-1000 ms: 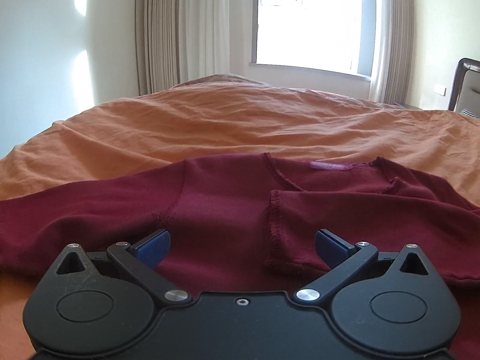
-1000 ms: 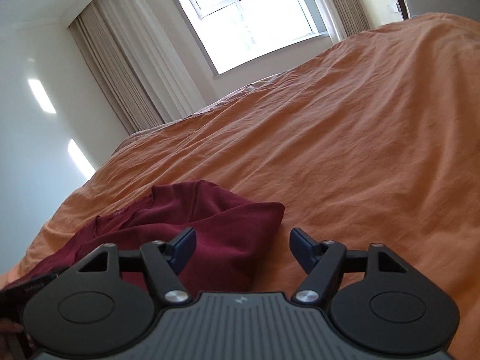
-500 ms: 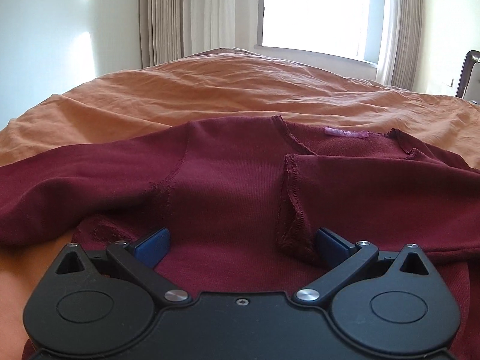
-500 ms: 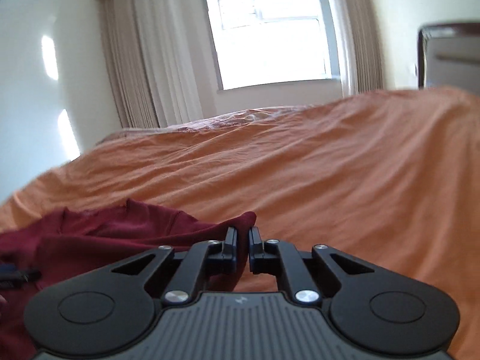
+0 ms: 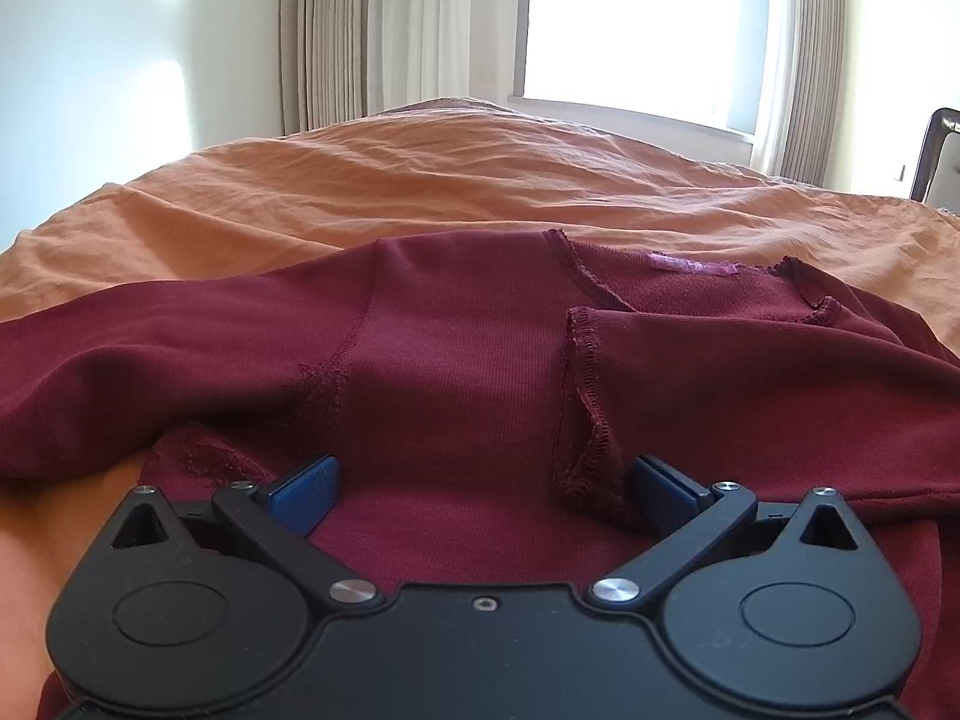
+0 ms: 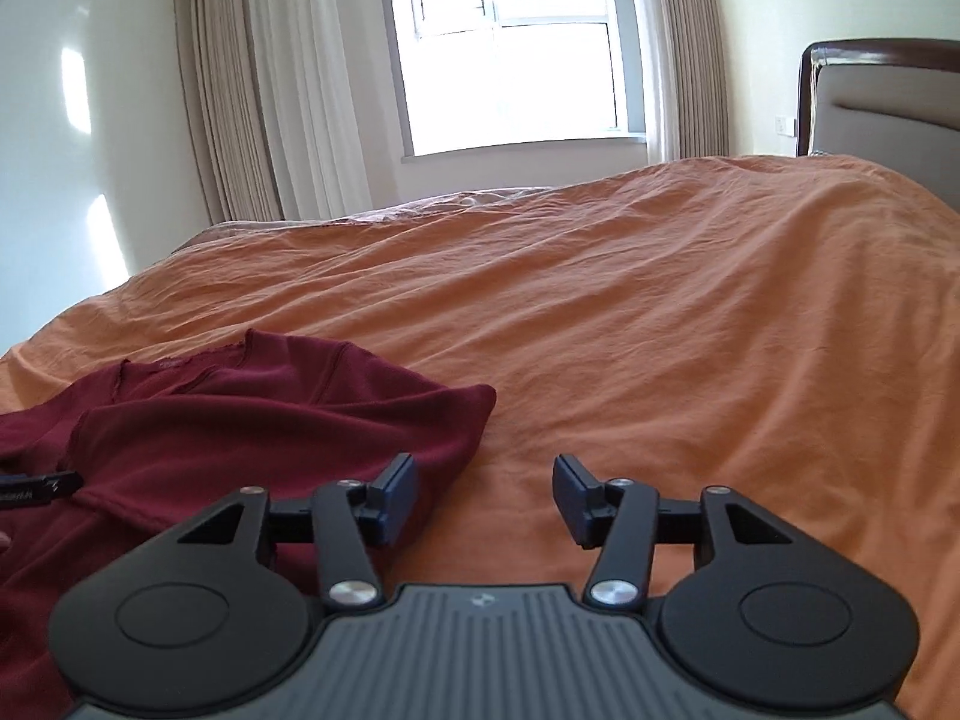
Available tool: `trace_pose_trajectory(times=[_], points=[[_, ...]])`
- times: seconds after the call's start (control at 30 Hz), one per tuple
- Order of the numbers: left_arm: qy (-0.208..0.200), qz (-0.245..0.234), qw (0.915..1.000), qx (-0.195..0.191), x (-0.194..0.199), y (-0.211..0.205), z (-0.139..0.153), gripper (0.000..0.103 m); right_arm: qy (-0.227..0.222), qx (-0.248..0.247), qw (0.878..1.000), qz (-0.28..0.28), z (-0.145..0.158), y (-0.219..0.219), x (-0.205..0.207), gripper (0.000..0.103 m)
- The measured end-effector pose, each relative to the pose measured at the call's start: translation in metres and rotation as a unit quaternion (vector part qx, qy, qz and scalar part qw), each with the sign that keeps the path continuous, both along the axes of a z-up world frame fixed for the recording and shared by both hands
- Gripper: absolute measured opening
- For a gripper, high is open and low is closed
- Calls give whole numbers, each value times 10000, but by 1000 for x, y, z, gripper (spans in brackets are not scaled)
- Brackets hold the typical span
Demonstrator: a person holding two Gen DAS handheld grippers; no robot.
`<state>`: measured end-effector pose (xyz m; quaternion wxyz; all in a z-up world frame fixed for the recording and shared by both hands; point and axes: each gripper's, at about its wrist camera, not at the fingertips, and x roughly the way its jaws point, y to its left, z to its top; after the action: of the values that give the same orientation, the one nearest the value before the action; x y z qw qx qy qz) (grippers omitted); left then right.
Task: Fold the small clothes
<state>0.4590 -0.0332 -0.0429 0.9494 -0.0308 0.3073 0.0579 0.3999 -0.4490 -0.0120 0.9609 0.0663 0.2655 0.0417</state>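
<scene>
While maroon top (image 5: pixel 456 360) lies on orange bedspread (image 6: pixel 660 324), right sleeve (image 5: pixel 750 396) already folded across chest; left sleeve, body folds pending. Left gripper (image 5: pixel 483 480) spread over fabric, pinching nothing. Right gripper (image 6: pixel 485 495) just reopened, empty.

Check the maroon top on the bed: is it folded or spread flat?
Partly folded. On the maroon top, one sleeve lies across the chest; the other sleeve lies stretched out sideways.

The left gripper (image 5: pixel 483 483) is hovering low over a maroon shirt (image 5: pixel 456 360) that is lying spread on the orange bedspread (image 5: pixel 420 180), its blue pads standing wide apart with cloth between them. One sleeve (image 5: pixel 750 372) is lying folded across the chest. Daylight is pouring through the window (image 5: pixel 648 24).
</scene>
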Motion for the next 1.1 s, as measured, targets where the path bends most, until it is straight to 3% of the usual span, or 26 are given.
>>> trace_pose_trajectory(times=[0.13, 0.3, 0.4, 0.43, 0.57, 0.73, 0.93, 1.0, 1.07, 1.1], points=[[-58, 8, 10000, 20, -2, -1, -1, 103, 77, -173, 9996, 225, -9, 26, -27, 56], [-64, 10, 10000, 34, -2, -1, -1, 103, -15, -544, 9979, 341, -12, 56, -15, 52], [-72, 13, 10000, 21, -2, -2, -1, 103, -89, -924, 9955, 182, -15, 70, -13, 34], [-72, 13, 10000, 23, -2, -2, -1, 103, -82, -957, 9953, 84, -17, 71, -12, 10], [-76, 9, 10000, 12, -2, -1, -2, 103, -177, -930, 9954, -157, -18, 65, -22, 6], [-82, 1, 10000, 27, -2, -1, -2, 103, 103, -1092, 9938, -162, -30, 71, -22, 6], [-85, 2, 10000, 27, -2, -1, -2, 103, 149, -933, 9954, -153, -32, 67, -22, 11], [-84, 2, 10000, 27, -2, -1, -2, 103, 134, -762, 9969, -122, -30, 62, -26, 18], [-86, 1, 10000, 23, -2, -1, -2, 103, 107, -567, 9982, -164, -24, 56, -34, 41], [-91, 4, 10000, 17, -2, -1, -2, 103, 71, -509, 9985, -172, -21, 55, -39, 47]])
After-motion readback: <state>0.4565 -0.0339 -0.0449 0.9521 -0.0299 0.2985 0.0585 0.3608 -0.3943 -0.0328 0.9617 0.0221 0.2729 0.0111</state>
